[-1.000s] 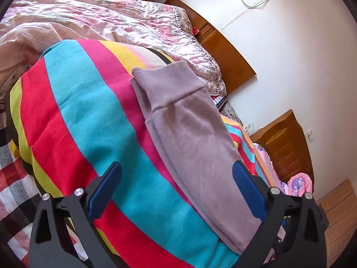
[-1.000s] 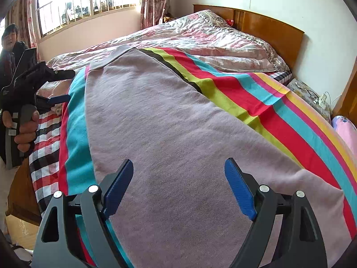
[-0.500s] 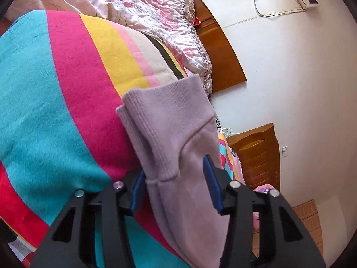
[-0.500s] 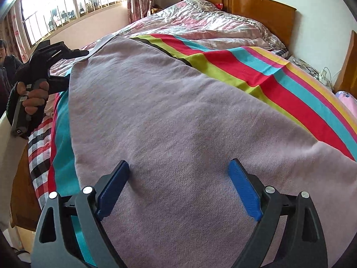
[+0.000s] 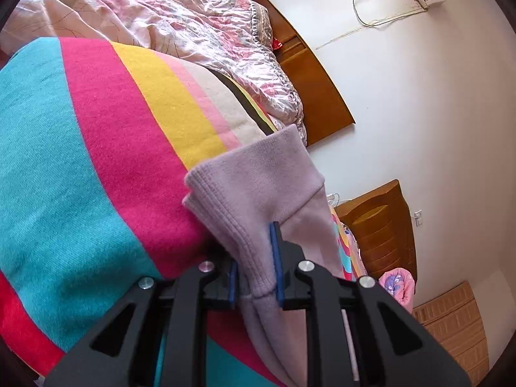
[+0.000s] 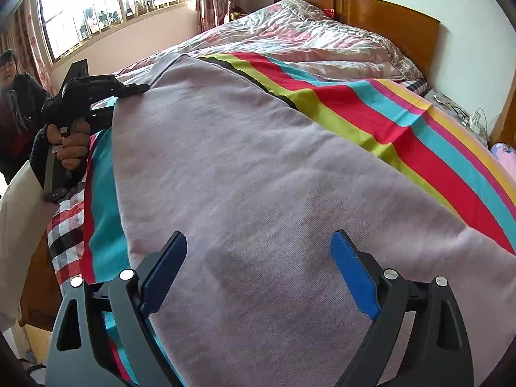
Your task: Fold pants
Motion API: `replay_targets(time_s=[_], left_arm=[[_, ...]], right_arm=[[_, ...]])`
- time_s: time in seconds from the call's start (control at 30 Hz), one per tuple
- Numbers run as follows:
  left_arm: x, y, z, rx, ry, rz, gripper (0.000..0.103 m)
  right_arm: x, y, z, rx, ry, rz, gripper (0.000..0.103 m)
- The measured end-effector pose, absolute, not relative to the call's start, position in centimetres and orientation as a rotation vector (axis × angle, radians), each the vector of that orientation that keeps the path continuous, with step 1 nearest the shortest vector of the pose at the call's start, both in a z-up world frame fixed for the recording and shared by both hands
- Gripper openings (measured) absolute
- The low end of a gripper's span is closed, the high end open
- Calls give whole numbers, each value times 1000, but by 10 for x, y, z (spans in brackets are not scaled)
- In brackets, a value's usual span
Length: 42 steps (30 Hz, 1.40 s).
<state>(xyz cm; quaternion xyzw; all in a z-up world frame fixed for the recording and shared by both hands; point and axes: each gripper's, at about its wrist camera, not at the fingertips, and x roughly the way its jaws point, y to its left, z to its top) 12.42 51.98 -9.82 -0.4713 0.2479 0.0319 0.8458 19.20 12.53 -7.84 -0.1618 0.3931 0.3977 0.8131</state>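
Mauve knit pants [image 6: 258, 167] lie spread along a striped blanket [image 6: 403, 129] on the bed. In the left wrist view their ribbed leg cuff [image 5: 258, 187] stands up between the blue pads of my left gripper [image 5: 254, 245], whose jaws are closing and pinch the fabric just behind the cuff. The same gripper [image 6: 142, 88] shows in the right wrist view at the pants' far left corner, held by a hand [image 6: 72, 148]. My right gripper [image 6: 258, 235] hovers open over the wide near end of the pants, with cloth below its pads but none gripped.
A crumpled pink quilt [image 5: 161, 16] lies beyond the blanket, against a wooden headboard [image 6: 387, 22]. A wooden nightstand [image 5: 380, 225] stands by the white wall. A checked sheet [image 6: 64, 225] hangs at the bed's left edge. A person [image 6: 16, 96] stands by the window.
My left gripper moved forward up the pant leg to the cuff and its jaws closed from wide open onto the fabric. The right gripper stayed open and dipped slightly toward the pants.
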Motion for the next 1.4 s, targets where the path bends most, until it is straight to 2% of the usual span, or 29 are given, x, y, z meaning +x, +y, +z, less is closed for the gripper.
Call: replay_targets(time_s=[0.1,0.2,0.23,0.37,0.43,0.5,0.57,0.63,0.7,0.87,0.97,1.0,1.03,1.13,1.27,1.4], left_arm=[[127,514,-86,-932,537,121,15],[129,510,-77,-900,554,154,14],[131,510,-74,-889,562,161,14],[137,502,-61,-811,584,200,15],[138,493,-51,-762,584,231,14],[137,484,-42,-717,578,257,14],[136,474,-31,-682,568,277,14],[133,464,-17,-645,555,288,14],[133,452,-1,-593,544,288,14],[137,415,34,-472,522,281,14],[138,392,49,-425,507,269,14],[139,383,54,-412,501,263,14],[139,372,62,-394,494,255,14],[137,329,88,-296,464,198,14],[131,234,110,-59,432,69,14],[129,114,71,174,491,-134,18]], right_arm=[[196,161,-72,-411,817,916,88],[190,182,-93,-563,878,952,88],[182,178,-95,-574,811,957,89],[185,172,-90,-568,867,961,88],[187,170,-78,-574,808,1015,88],[218,168,-70,-499,790,968,88],[260,171,-75,-409,853,943,88],[287,178,-93,-385,937,1004,94],[288,178,-89,-419,911,1031,90],[238,163,-71,-405,863,1055,91],[181,178,-95,-648,751,994,91],[169,175,-92,-653,676,977,91],[165,172,-90,-677,677,966,90],[157,132,-63,-591,702,986,90],[162,8,-18,-322,659,976,91],[192,-138,-4,9,667,713,92]])
